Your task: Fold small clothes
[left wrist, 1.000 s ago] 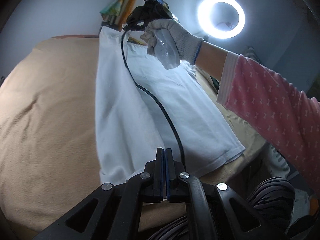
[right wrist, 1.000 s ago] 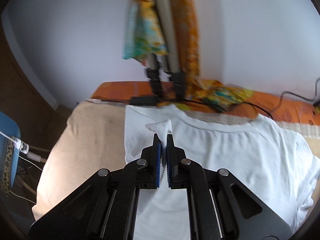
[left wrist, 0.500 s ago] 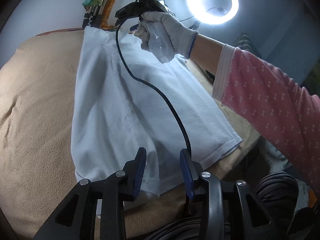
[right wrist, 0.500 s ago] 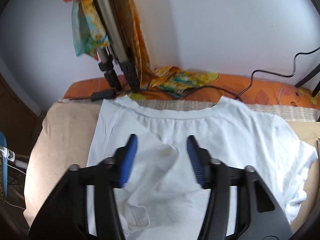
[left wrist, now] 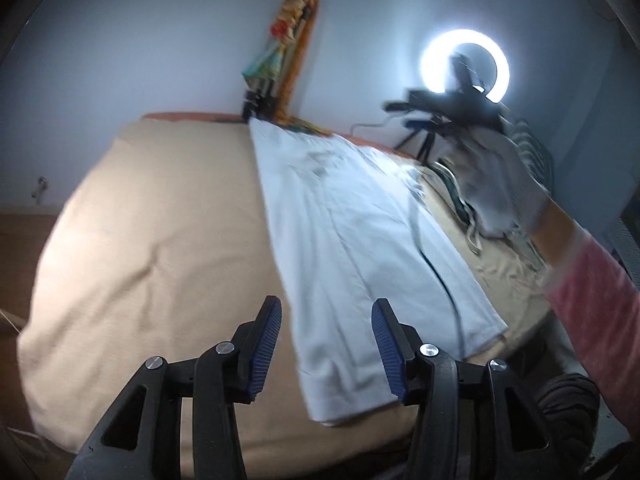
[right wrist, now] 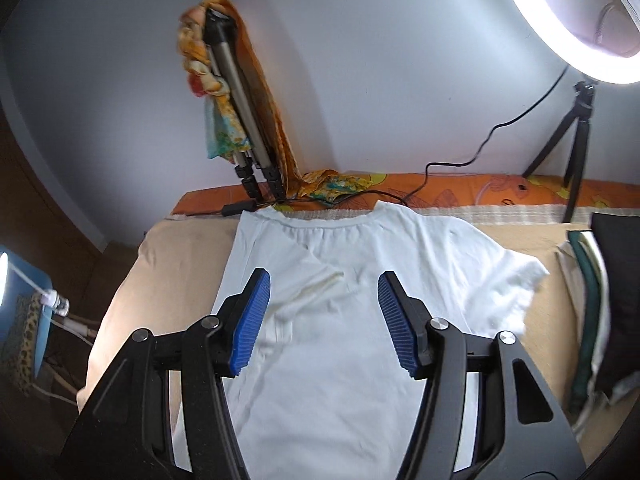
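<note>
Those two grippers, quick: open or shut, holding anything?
Left gripper: open, holding nothing, above the white T-shirt.
Right gripper: open, holding nothing.

White T-shirt (right wrist: 352, 320) flat, partly folded

Matt white cloth shirt (right wrist: 360, 280)

Left gripper (left wrist: 326, 334) — black plastic frame, triangular cut-outs in the arms, four round silver screws across the knuckles; finger pads (left wrist: 265, 344) blue, finely ribbed. Right gripper (right wrist: 324, 320) the same build: black, silver screws, ribbed blue pads (right wrist: 250, 322). Right hand (left wrist: 494, 178) in a pale grey knit glove, blurred. Bare skin at the wrist, then a pink sleeve (left wrist: 600, 300) with a white cuff.
</note>
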Motion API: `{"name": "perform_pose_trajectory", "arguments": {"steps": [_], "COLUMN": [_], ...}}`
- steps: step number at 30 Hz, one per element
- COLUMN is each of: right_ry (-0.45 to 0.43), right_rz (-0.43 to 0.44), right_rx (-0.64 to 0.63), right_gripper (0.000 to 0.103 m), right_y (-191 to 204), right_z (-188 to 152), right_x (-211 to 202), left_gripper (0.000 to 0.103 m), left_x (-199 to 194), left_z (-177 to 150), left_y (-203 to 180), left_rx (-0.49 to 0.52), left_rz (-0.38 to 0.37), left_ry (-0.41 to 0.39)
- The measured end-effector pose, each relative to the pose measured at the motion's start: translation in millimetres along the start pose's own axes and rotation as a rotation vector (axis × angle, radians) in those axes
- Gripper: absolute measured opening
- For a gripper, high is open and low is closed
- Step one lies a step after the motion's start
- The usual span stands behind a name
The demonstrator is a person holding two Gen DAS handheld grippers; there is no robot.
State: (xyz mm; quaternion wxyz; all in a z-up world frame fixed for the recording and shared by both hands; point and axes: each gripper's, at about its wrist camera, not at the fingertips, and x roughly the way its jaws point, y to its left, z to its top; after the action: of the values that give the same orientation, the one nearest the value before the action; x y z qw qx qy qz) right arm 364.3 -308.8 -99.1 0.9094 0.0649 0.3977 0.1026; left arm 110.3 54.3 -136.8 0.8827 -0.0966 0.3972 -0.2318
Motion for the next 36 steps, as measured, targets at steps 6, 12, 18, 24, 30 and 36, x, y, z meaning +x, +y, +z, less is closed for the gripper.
{"name": "perform_pose_trajectory", "arguments": {"steps": [6, 12, 18, 24, 30, 36], "right_ry": [0.003, 0.052, 0.148, 0.256, 0.332, 0.38], "right_rz": [0.027, 0.083, 0.176, 0.227, 0.211, 0.168], "right_rx": [-0.033, -0.115, -0.15, -0.097, -0.054, -0.063], "right_gripper": [0.059, 0.042, 0.034, 0.034, 0.034, 0.034], "right_y": [15.5, 50.5, 81.8, 104.4, 115.3, 120.3], "right_z": [-46.4, -110.3, -185.4, -250.1, -279.3, -290.8], "right_x": [-66.4, -119.9, -133.7, -112.4, -82.4, -68.1], "left_gripper": [0.049, 0.049, 0.049, 0.051, 0.051, 0.049], "left_x": [-1.9, -2.5, -7.9, -0.6, -5.0, 3.2], "left_z": [34.0, 72.6, 77.5, 37.2, -23.0, -78.5], "left_y": [22.0, 20.8, -6.4, -10.8, 9.8, 29.6], "left_rx": [0.026, 0.046, 0.12, 0.081, -0.058, -0.137], "left_rz": [0.059, 0.058, 0.045, -0.004, -0.049, -0.044], "left_ry": [-0.006, -0.002, 0.01, 0.054, 0.054, 0.111]}}
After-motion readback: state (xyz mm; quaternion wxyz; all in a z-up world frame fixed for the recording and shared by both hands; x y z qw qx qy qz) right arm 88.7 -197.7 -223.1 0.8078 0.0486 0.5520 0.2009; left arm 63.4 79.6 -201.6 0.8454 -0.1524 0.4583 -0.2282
